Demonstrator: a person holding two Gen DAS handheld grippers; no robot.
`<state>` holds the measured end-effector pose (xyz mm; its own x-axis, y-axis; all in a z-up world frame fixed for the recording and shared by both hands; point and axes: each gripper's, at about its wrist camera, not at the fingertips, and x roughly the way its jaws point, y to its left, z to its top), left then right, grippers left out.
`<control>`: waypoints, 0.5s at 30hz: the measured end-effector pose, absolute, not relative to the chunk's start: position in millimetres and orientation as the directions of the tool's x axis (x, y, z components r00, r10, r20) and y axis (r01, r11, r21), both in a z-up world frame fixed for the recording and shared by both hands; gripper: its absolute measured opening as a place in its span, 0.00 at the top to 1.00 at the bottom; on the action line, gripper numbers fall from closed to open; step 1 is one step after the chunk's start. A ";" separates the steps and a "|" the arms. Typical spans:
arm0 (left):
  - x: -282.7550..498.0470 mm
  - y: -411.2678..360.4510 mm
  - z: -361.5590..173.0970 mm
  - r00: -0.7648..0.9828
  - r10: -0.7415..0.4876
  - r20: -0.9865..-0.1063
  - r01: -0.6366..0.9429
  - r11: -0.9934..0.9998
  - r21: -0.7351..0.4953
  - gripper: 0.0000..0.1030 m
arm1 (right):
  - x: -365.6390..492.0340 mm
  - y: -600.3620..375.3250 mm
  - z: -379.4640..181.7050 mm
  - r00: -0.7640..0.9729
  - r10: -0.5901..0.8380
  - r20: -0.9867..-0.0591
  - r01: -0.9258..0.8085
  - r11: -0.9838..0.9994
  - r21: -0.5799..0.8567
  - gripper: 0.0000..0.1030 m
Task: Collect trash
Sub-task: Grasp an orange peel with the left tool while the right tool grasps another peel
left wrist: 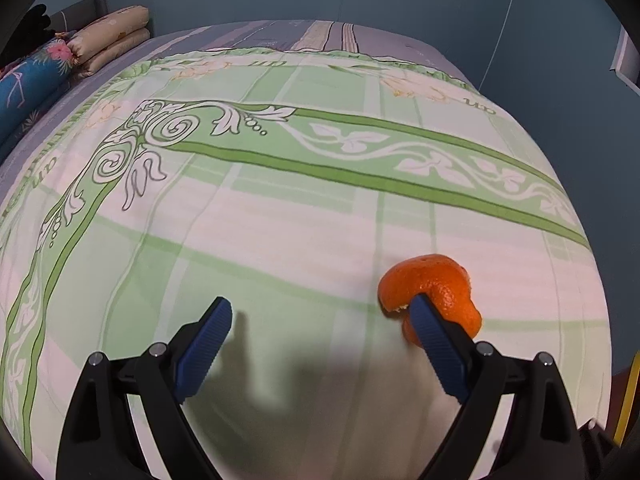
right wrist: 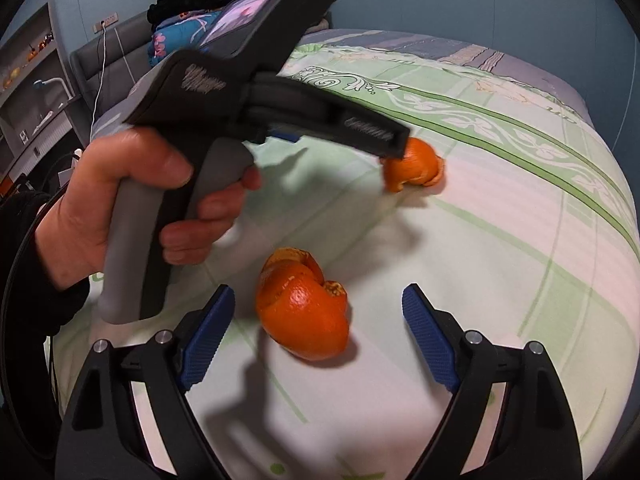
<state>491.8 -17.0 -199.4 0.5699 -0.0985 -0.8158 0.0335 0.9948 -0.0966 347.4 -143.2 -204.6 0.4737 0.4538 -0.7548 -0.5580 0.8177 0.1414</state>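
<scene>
Two pieces of orange peel lie on the green-patterned bedsheet. The farther peel sits at the tip of my left gripper's right finger, which overlaps its near edge; the peel is not between the jaws. My left gripper is open with only bare sheet in its gap. In the right wrist view a hand holds that left tool, whose front end stands over the far peel. The nearer, larger peel lies between the fingers of my right gripper, which is open with neither pad touching it.
Folded beige bedding and a blue floral bolster lie at the far left of the bed. A grey headboard, shelves and a hanging cable stand left. The blue wall runs behind; the bed's edge drops off at right.
</scene>
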 end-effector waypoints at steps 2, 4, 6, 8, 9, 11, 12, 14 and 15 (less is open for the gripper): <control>497.1 -22.6 -200.1 0.570 -0.097 -0.816 0.041 0.995 -0.090 0.15 | 349.7 -139.7 -207.2 0.469 0.452 -0.759 -0.560 0.817 0.141 0.25; 503.9 -31.1 -201.3 0.568 -0.100 -0.817 0.055 0.995 -0.084 0.15 | 352.2 -138.1 -210.2 0.463 0.447 -0.766 -0.556 0.819 0.142 0.29; 511.2 -40.1 -203.5 0.561 -0.107 -0.821 0.074 0.994 -0.079 0.15 | 352.0 -135.9 -212.7 0.457 0.445 -0.770 -0.551 0.821 0.147 0.34; 516.1 -46.1 -204.9 0.559 -0.103 -0.823 0.081 0.994 -0.069 0.16 | 354.3 -133.3 -215.5 0.449 0.436 -0.780 -0.549 0.823 0.145 0.42; 520.0 -49.7 -205.2 0.558 -0.100 -0.824 0.084 0.994 -0.064 0.17 | 354.5 -132.1 -216.2 0.446 0.435 -0.782 -0.548 0.824 0.146 0.47; 525.6 -53.0 -205.1 0.552 -0.108 -0.827 0.087 0.994 -0.072 0.20 | 354.9 -128.6 -217.6 0.442 0.426 -0.789 -0.547 0.826 0.139 0.56; 528.4 -55.0 -204.5 0.547 -0.116 -0.829 0.088 0.993 -0.080 0.21 | 355.1 -127.4 -218.2 0.441 0.422 -0.792 -0.548 0.826 0.135 0.58; 530.6 -59.8 -202.4 0.552 -0.111 -0.827 0.093 0.993 -0.072 0.28 | 353.6 -125.0 -217.7 0.447 0.414 -0.793 -0.547 0.828 0.124 0.64; 531.0 -63.5 -201.2 0.558 -0.105 -0.823 0.099 0.993 -0.060 0.31 | 352.8 -124.0 -216.8 0.450 0.410 -0.793 -0.545 0.830 0.120 0.65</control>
